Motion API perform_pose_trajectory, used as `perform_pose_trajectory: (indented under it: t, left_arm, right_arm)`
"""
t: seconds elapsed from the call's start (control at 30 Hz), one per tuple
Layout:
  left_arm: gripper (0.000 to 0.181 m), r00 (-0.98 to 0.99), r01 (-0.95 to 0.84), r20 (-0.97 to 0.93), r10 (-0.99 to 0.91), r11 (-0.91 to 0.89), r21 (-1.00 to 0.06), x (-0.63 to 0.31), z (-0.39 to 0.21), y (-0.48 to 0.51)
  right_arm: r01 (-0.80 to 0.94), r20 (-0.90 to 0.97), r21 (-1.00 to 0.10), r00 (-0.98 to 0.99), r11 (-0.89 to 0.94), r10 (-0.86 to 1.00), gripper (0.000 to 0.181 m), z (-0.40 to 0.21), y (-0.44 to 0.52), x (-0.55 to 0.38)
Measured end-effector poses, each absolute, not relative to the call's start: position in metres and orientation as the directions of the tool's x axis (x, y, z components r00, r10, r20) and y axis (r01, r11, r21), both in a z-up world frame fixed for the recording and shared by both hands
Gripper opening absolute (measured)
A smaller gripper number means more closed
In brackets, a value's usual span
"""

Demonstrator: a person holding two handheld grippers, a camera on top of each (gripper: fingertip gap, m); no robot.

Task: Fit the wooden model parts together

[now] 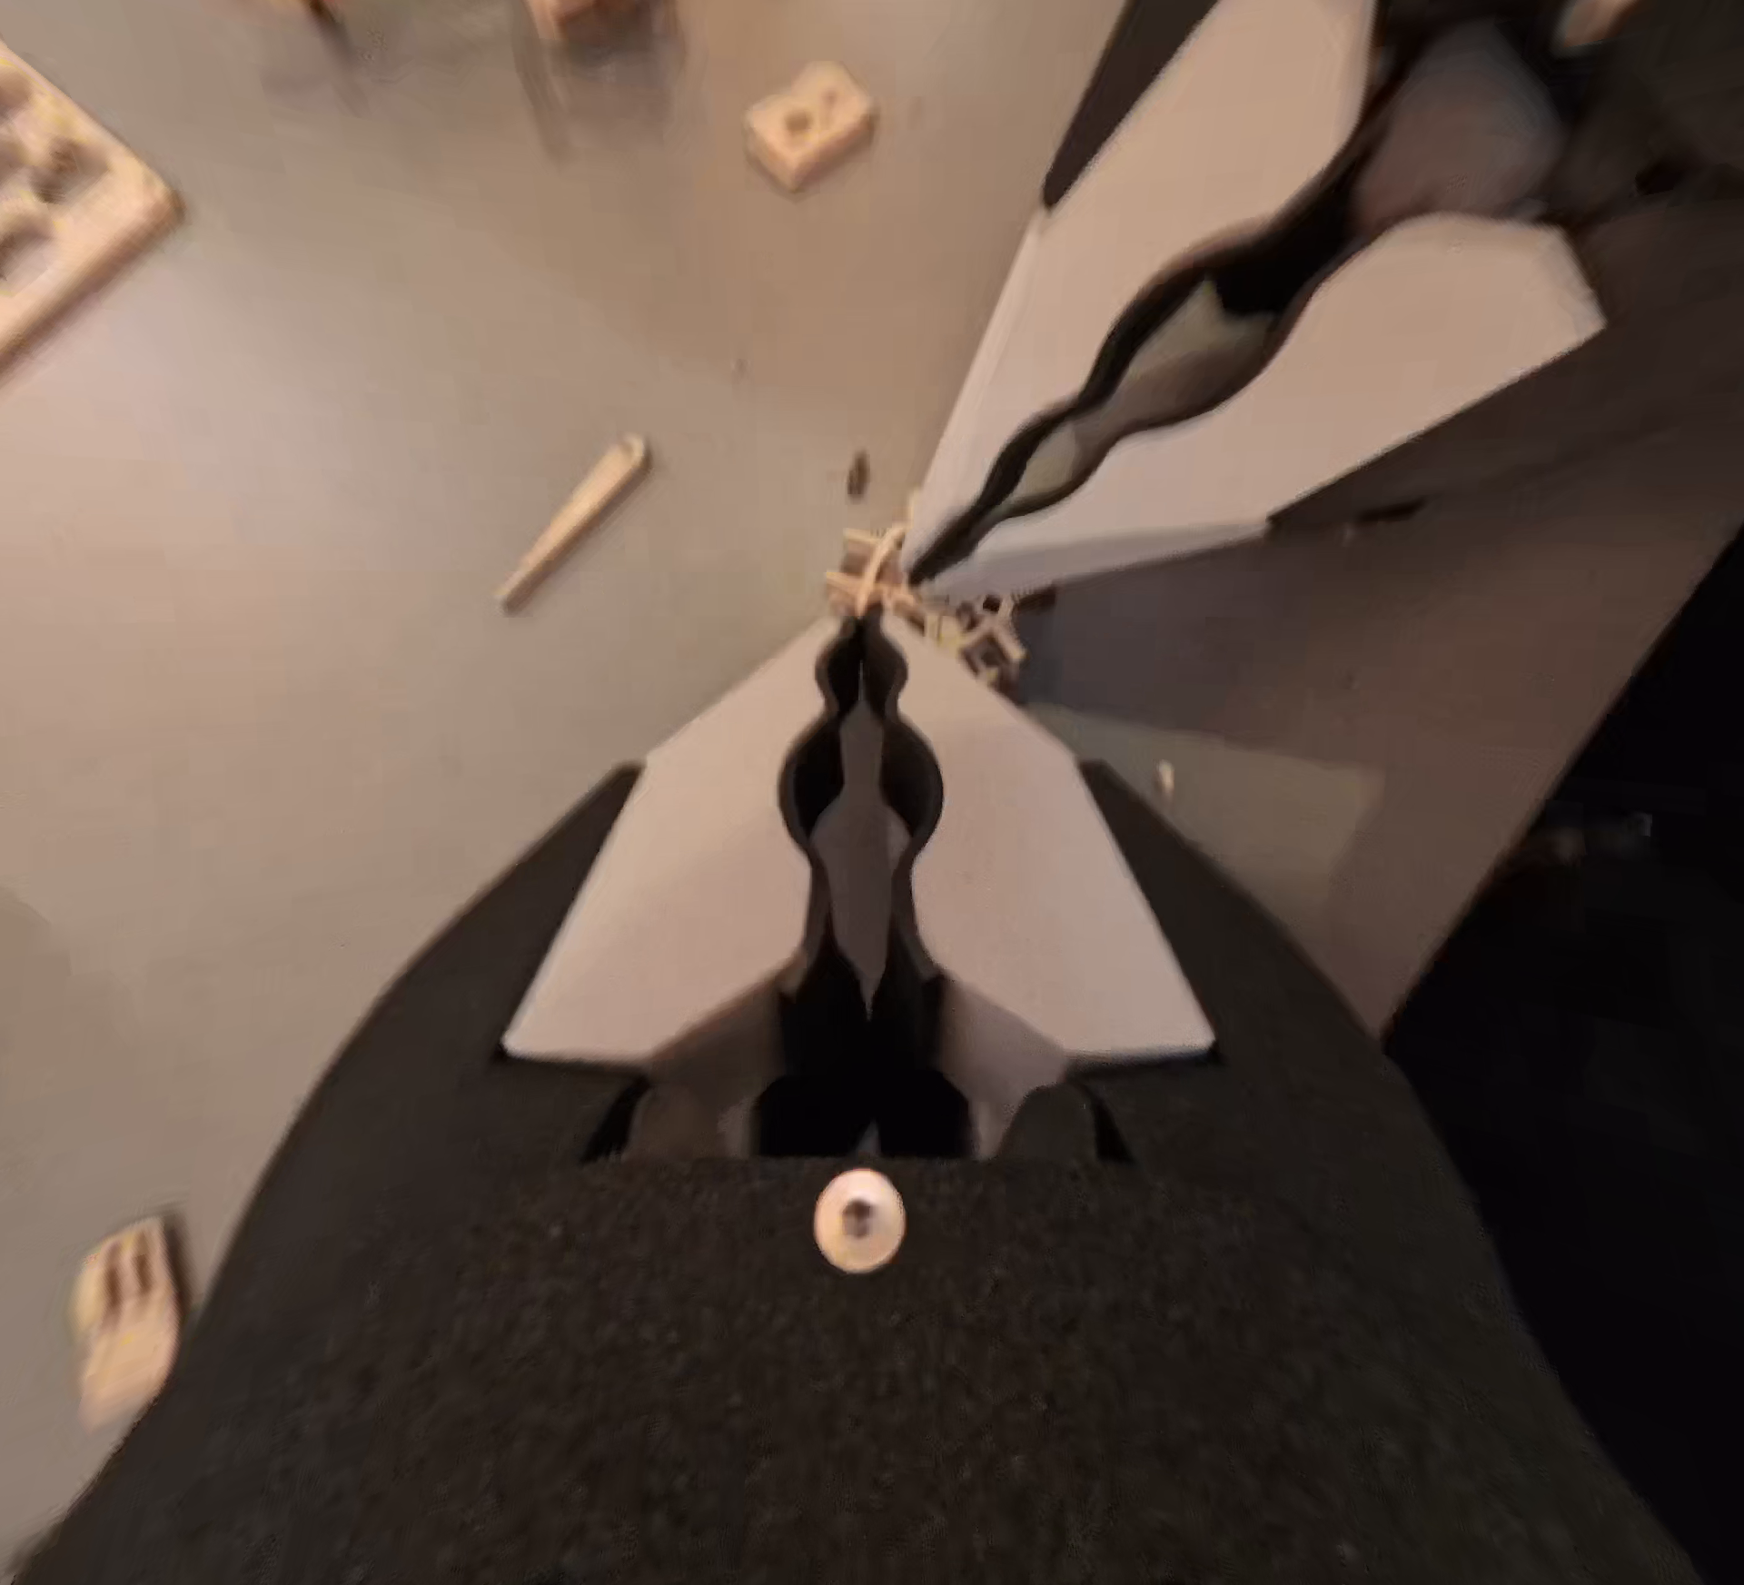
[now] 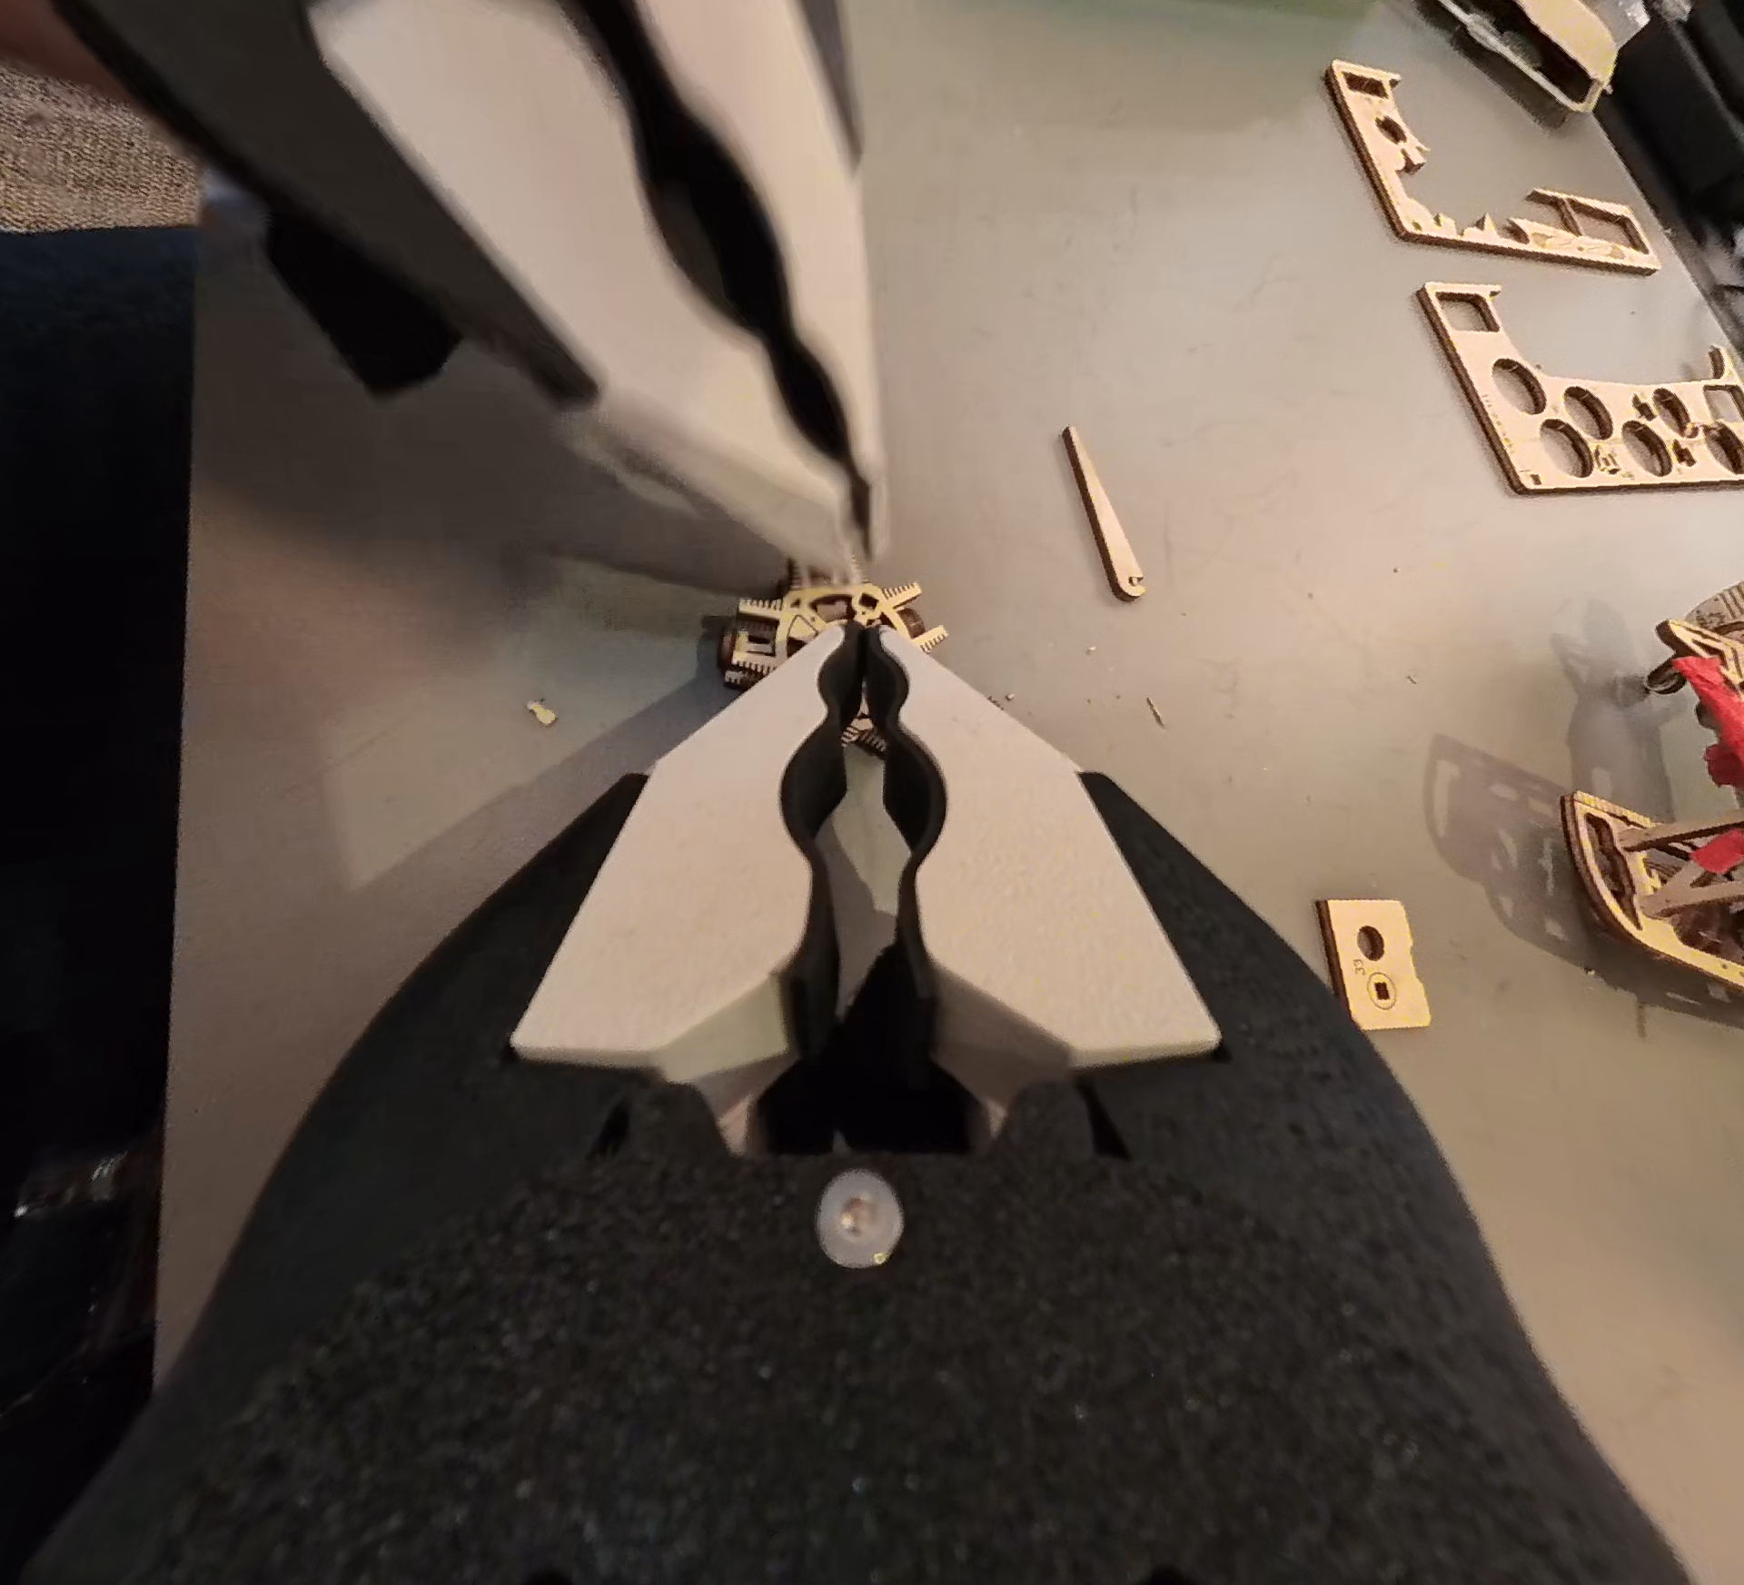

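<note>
Two tongs, left and right, tips pinching gear assembly

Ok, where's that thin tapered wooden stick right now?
The tapered wooden stick lies flat on the grey table, to the right of the gear assembly in the right wrist view, untouched.

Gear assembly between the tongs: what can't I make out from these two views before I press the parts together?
- Gear assembly: its near half is hidden behind the right tongs in the right wrist view, so the joint cannot be seen.
- Left wrist view: motion blur smears the assembly into a small pale tangle at the left tongs; teeth unreadable.
- Which part each tongs pinch: too small to tell.
- Red-trimmed model: cut off by the right edge.
</note>
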State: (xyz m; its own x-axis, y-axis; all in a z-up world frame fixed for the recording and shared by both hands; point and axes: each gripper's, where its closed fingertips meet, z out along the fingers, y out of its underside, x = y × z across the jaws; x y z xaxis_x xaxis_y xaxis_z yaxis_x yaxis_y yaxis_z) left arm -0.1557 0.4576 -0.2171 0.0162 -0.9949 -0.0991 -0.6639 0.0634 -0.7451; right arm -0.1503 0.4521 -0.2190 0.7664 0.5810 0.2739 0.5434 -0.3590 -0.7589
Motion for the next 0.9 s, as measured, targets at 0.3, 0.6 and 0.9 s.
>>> perform_pose_trajectory:
  t: [0.3, 0.6, 0.9]
  left_arm:
    - [0.000, 0.012, -0.646, -0.100, -0.995, 0.069, -0.760, -0.153, -0.219, 0.457]
    - [0.000, 0.023, -0.644, -0.071, -0.997, 0.039, -0.764, -0.150, -0.214, 0.455]
    - [0.000, 0.047, -0.661, -0.072, -0.996, 0.023, -0.750, -0.150, -0.218, 0.452]
  right_arm:
    - [0.544, 0.279, -0.759, 0.768, -0.357, 0.577, 0.000, -0.219, 0.453, -0.149]
    - [0.543, 0.278, -0.761, 0.768, -0.356, 0.576, 0.000, -0.219, 0.453, -0.149]
    - [0.541, 0.277, -0.762, 0.770, -0.356, 0.575, 0.000, -0.219, 0.454, -0.150]
